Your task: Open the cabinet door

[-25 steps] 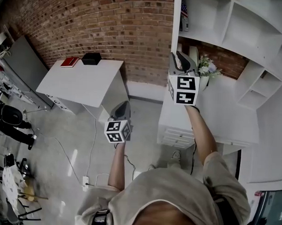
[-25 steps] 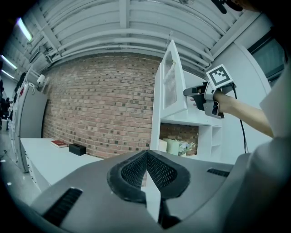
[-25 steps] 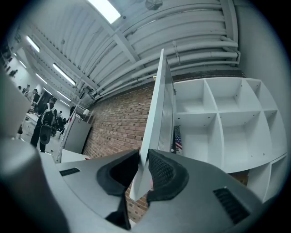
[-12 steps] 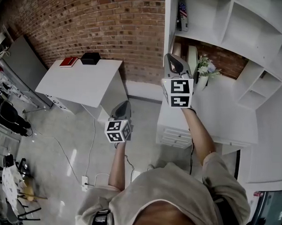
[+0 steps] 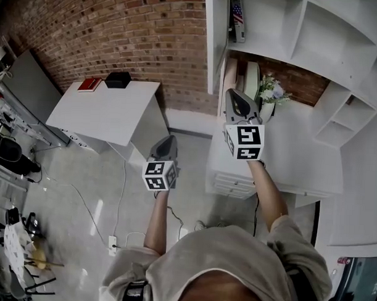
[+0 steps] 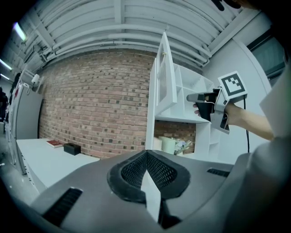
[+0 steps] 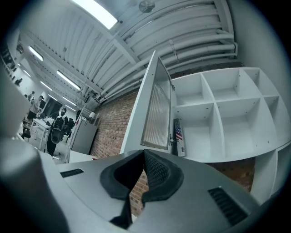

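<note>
The white cabinet door [image 5: 214, 43], with its ribbed glass panel [image 7: 157, 116], stands swung open at the left end of the white shelf unit [image 5: 316, 34]. In the left gripper view the door [image 6: 166, 79] juts out toward me. My right gripper [image 5: 235, 96] hangs below the door's lower edge, over the desk, apart from the door. Its jaws [image 7: 144, 152] are shut with nothing between them. My left gripper [image 5: 166, 141] hovers lower left over the floor, and its jaws [image 6: 146, 154] are shut and empty too.
Under the shelves stands a white desk [image 5: 299, 160] with drawers, a flower vase [image 5: 269, 93] and pale jars. A white table [image 5: 106, 110] with a red book [image 5: 91, 83] and a black box [image 5: 118, 79] stands left, against the brick wall [image 5: 119, 27]. Cables lie on the floor.
The door's edge has swung further left, wider open. My right gripper has dropped from the door's level toward the desk. The left gripper has shifted only slightly.
</note>
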The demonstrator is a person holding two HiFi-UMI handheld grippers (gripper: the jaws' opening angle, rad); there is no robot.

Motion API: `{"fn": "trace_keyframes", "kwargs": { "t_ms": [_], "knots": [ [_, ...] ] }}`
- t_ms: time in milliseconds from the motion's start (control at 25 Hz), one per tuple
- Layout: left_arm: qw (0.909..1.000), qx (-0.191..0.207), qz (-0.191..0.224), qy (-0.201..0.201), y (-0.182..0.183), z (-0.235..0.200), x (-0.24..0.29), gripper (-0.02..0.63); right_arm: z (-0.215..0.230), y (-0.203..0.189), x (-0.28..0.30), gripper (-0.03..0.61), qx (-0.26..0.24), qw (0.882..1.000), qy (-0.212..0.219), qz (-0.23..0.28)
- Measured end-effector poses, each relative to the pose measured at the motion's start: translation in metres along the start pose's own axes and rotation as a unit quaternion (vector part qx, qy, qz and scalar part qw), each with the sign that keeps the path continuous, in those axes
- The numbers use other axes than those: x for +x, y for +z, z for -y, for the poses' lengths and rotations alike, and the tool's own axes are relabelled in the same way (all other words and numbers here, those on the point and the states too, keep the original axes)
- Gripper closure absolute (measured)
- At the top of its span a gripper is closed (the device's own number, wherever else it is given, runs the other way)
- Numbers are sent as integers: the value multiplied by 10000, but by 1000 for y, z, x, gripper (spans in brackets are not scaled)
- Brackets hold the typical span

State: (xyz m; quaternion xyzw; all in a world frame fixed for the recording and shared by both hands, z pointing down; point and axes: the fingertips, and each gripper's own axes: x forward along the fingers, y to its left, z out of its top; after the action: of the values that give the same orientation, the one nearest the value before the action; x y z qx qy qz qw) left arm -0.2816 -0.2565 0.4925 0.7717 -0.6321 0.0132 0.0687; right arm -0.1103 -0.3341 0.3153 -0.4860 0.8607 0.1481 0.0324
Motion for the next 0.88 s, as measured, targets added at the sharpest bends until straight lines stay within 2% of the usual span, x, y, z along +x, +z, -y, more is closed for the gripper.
{"fn": "trace_keyframes", "kwargs": {
  "t_ms": [280,880],
  "knots": [
    [9999,-46,-64,-117,-7,12,14,588,24,-46,-21,566,245,9992,-29,-307],
    [9998,-42,-192,-93,-17,9,33,588,40,-140,-60,566,621,9925,-219,-1030]
  ]
}}
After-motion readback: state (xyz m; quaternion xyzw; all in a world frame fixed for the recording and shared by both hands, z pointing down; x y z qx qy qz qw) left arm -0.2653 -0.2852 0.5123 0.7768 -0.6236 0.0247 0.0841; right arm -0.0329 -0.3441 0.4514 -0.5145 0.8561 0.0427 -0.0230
